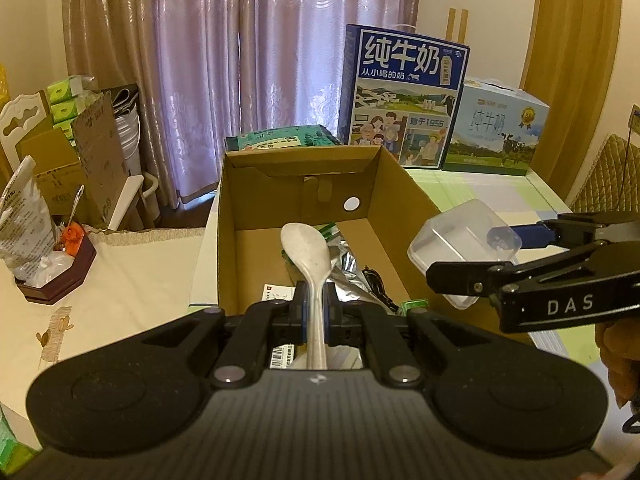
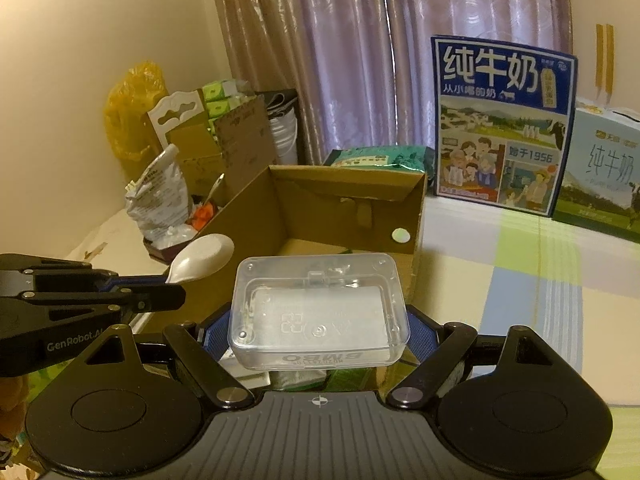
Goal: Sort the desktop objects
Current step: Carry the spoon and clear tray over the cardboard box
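Left hand-held gripper (image 1: 316,312) clamps speckled white plastic spoon (image 1: 310,258); right hand-held gripper (image 2: 320,330) grips clear rounded plastic case (image 2: 320,312) beside corrugated cardboard box (image 1: 404,204).

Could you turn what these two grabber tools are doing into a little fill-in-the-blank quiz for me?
1. The left gripper is shut on a white ____.
2. The right gripper is shut on a clear plastic ____.
3. Both items are held near an open ____ box made of brown board.
4. Behind the box stands a tall blue carton of ____.

Missing words: spoon; case; cardboard; milk.
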A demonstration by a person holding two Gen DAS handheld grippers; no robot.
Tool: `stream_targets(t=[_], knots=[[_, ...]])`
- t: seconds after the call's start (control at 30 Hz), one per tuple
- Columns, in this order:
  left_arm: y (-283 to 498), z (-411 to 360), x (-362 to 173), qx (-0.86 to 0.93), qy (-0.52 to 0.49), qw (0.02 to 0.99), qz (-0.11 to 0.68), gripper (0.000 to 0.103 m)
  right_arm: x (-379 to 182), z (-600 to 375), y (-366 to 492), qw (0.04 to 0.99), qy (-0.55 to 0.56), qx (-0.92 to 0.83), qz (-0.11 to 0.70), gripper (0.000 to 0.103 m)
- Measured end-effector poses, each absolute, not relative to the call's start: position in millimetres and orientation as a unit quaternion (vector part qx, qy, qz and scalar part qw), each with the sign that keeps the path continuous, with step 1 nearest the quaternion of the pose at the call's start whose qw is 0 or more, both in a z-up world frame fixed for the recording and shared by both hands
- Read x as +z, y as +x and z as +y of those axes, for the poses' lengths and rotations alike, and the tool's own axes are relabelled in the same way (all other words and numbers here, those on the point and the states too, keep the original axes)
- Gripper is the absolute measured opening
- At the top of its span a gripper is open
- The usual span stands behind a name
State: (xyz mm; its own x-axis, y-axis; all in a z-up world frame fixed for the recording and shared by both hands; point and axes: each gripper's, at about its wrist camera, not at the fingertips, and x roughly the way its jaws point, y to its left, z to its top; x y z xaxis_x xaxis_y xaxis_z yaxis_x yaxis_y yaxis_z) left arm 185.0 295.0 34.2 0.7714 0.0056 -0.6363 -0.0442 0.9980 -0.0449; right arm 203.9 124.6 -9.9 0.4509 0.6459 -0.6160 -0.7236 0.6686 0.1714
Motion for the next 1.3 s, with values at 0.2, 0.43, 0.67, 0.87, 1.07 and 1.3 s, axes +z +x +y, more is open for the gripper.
stream_targets(t=[0.2, 0.43, 0.67, 0.87, 1.07, 1.3], knots=[[191.5, 302.4, 28.8, 0.011, -0.032, 0.939, 0.342, 0.004, -14.1, 132.7, 205.3, 0.848, -0.058, 0.403, 0.339, 0.083], [196.8, 306.6, 24.0, 0.008, -0.035, 0.938, 0.346, 0.004, -17.3, 139.0, 207.2, 0.847, -0.064, 0.404, 0.340, 0.083], [205.0, 311.3, 20.9, 0.010, -0.033, 0.936, 0.350, 0.004, -18.8, 144.8, 213.2, 0.848, -0.068, 0.402, 0.338, 0.083], [213.6, 314.7, 19.0, 0.010, -0.032, 0.934, 0.356, 0.004, -19.6, 149.1, 219.3, 0.849, -0.071, 0.401, 0.337, 0.083], [220.4, 316.6, 17.8, 0.010, -0.027, 0.933, 0.358, 0.004, -19.8, 152.5, 225.9, 0.850, -0.076, 0.400, 0.335, 0.083], [230.2, 315.9, 18.1, 0.006, -0.018, 0.933, 0.360, 0.004, -18.8, 155.3, 235.0, 0.852, -0.078, 0.399, 0.330, 0.083]])
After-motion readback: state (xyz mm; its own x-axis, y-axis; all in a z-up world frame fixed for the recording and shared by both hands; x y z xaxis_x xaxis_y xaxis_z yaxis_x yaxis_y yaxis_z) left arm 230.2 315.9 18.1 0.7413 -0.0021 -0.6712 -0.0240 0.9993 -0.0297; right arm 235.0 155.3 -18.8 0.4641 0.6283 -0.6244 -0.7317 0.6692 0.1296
